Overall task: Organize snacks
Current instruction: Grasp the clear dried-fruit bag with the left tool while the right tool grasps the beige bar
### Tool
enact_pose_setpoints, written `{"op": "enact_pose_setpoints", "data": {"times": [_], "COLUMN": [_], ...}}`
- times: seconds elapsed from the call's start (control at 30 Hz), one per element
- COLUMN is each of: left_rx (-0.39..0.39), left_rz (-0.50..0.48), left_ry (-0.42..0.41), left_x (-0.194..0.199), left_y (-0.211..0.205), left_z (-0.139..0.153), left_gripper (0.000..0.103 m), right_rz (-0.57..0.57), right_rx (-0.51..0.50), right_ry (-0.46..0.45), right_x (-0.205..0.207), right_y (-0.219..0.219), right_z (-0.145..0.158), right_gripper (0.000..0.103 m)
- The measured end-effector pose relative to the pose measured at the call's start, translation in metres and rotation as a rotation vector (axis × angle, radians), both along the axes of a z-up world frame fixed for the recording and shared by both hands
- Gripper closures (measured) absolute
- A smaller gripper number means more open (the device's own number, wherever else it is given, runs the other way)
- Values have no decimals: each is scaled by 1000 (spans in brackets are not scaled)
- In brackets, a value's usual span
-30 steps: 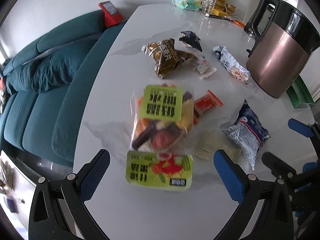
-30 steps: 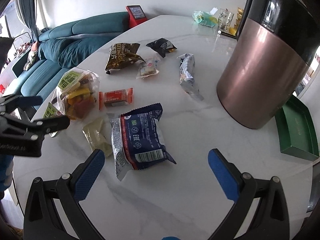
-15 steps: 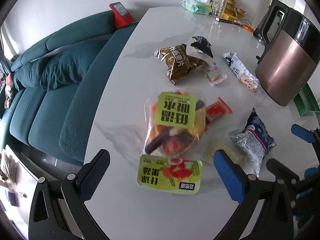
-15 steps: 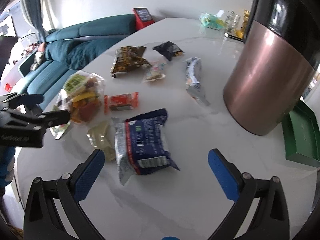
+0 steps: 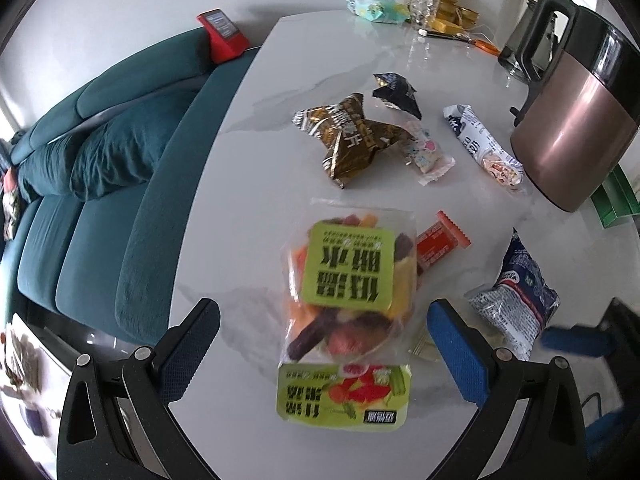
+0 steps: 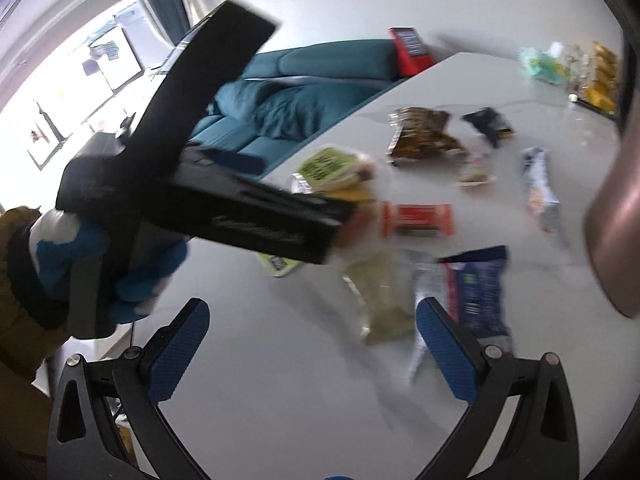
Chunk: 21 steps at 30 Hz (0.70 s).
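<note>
Your left claw (image 5: 323, 343) is spread wide above the white marble worktop (image 5: 248, 208), bracketing the clear bag of mixed dried fruit with green labels (image 5: 347, 304) at lower centre. Your right claw (image 6: 312, 350) is also spread, holding nothing; the blue-and-white foil snack packet (image 6: 476, 292) lies blurred just beyond its right finger.

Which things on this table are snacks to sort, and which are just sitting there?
Snacks: dried fruit bag, brown chip bag, black packet, red bar, blue packet, white roll.

Bystanders: copper kettle, green tray, gold tins.
</note>
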State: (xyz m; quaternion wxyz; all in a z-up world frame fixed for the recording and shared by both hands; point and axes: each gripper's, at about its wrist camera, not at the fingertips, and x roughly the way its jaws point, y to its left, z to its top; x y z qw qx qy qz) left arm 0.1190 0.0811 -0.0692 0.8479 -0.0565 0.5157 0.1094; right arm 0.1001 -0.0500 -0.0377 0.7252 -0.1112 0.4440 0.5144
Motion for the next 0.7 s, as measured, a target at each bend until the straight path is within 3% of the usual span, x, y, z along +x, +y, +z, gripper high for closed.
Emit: {"op": "enact_pose_setpoints", "data": {"times": [0.27, 0.4, 0.57, 0.67, 0.7], "left_rx": [-7, -25, -41, -66, -68], "left_rz": [-30, -33, -35, -46, -46], "left_ry": [37, 55, 72, 82, 84], "left_x": [14, 18, 21, 23, 24], "left_y": [2, 5, 7, 8, 9], "left_z": [-10, -17, -26, -31, -32], "left_gripper": [2, 16, 20, 40, 40], "right_rz": [16, 26, 23, 40, 45], "right_rx": [-55, -80, -116, -140, -149], "right_ry": [26, 12, -10, -40, -52], "right_x": [15, 20, 28, 26, 26], "right_y": [18, 22, 26, 31, 32], "right_z": [-23, -28, -32, -34, -35], "right_gripper": [0, 0, 0, 0, 0]}}
